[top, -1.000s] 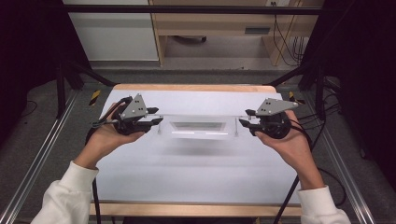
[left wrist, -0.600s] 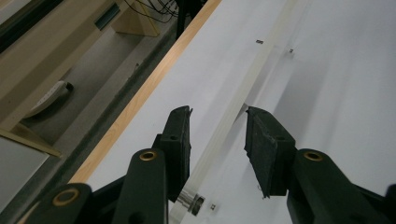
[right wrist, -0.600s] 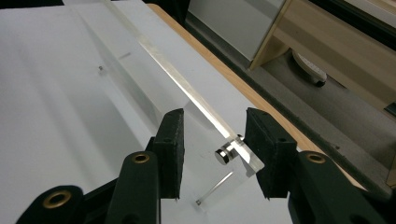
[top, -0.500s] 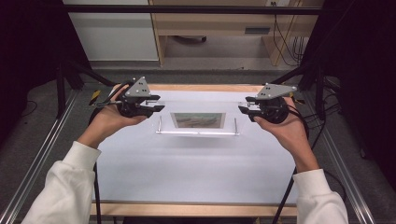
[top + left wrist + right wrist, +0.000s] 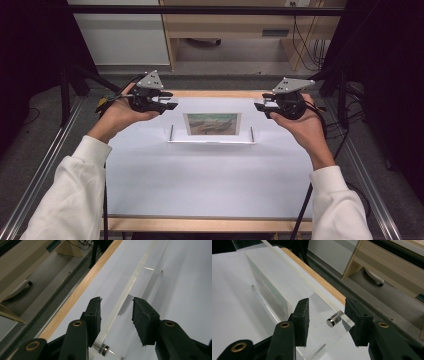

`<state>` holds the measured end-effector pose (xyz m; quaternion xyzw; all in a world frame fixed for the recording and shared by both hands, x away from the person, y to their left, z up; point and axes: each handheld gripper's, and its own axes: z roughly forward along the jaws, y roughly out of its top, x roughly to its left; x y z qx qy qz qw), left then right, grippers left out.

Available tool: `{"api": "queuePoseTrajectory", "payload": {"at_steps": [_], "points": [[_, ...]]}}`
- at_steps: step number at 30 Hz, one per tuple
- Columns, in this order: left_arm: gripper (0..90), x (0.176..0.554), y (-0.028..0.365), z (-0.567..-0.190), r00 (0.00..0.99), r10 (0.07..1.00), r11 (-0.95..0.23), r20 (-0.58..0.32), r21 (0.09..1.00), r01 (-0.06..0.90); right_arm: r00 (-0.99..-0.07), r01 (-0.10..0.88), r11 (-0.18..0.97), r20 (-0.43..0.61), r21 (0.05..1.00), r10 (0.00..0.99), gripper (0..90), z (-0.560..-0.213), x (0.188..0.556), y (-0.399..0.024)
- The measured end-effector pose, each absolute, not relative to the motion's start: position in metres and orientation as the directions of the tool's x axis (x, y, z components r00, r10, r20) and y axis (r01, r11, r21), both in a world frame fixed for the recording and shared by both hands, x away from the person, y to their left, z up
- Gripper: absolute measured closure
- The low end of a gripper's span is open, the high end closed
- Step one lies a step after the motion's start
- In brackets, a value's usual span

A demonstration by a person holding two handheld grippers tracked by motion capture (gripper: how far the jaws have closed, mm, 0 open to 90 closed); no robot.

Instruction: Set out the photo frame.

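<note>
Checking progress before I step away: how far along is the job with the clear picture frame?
Done: the clear acrylic picture frame stands upright on the white table, photo facing the person. In hand: the left claw and right claw flank the frame's ends, jaws just opening, pads off the acrylic. Left, probably: only drawing both claws clear.

The clear picture frame (image 5: 212, 125) stands on the table (image 5: 210, 185), toward its far edge. The left gripper (image 5: 167, 102) hangs just left of the frame, the right gripper (image 5: 260, 106) just right of it, both clear of it
</note>
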<state>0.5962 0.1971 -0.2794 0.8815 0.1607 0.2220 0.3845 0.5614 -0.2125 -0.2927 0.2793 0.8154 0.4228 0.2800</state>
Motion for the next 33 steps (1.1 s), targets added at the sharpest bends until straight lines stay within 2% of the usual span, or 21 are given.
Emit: {"api": "queuePoseTrajectory", "payload": {"at_steps": [26, 33], "points": [[54.9, 0.625, 0.196, -0.281, 0.850, 0.467, -0.631, 0.244, 0.765, 0.128, -0.667, 0.221, 0.427, -0.184, 0.877, 0.722, 53.5, -0.296, 0.589, -0.214], [49.4, 0.632, 0.197, -0.284, 0.833, 0.503, -0.601, 0.230, 0.785, 0.146, -0.671, 0.220, 0.424, -0.179, 0.879, 0.719, 53.8, -0.297, 0.596, -0.215]]}}
